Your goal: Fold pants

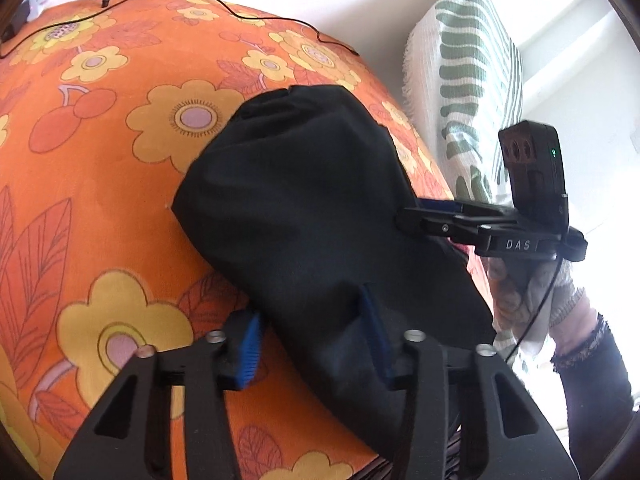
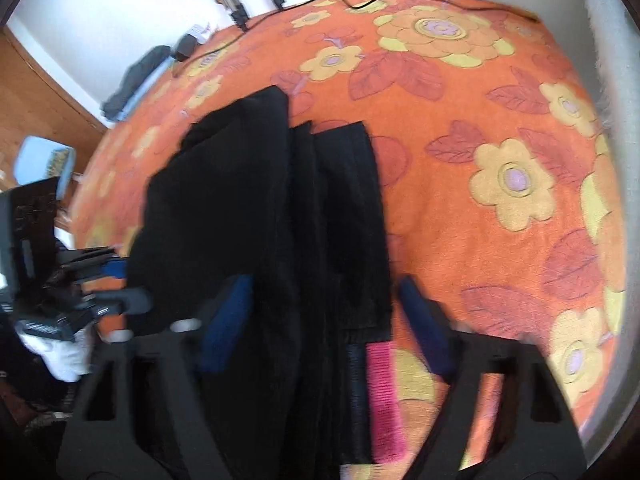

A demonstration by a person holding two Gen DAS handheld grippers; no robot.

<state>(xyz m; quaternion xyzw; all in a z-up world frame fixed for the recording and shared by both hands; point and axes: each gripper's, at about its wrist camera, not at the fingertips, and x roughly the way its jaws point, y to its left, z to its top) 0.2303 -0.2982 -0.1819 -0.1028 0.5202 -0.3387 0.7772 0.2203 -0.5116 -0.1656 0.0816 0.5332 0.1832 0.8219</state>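
At the bottom of the left view, the left gripper point(image 1: 312, 344) stands spread, its jaws straddling the near edge of the pants point(image 1: 312, 216). The right gripper point(image 2: 328, 320) likewise gapes over stacked layers. The pants lie mid-frame as a compact bundle on the orange sheet point(image 1: 100, 168). Folding looks nearly finished; perhaps one last tidy remains.

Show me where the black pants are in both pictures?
Left wrist view: the black pants lie mid-picture on the orange flowered cover.
Right wrist view: the black pants fill the middle, running toward the bottom edge.
Shared landmark: the thin black cable along the cover's far edge.
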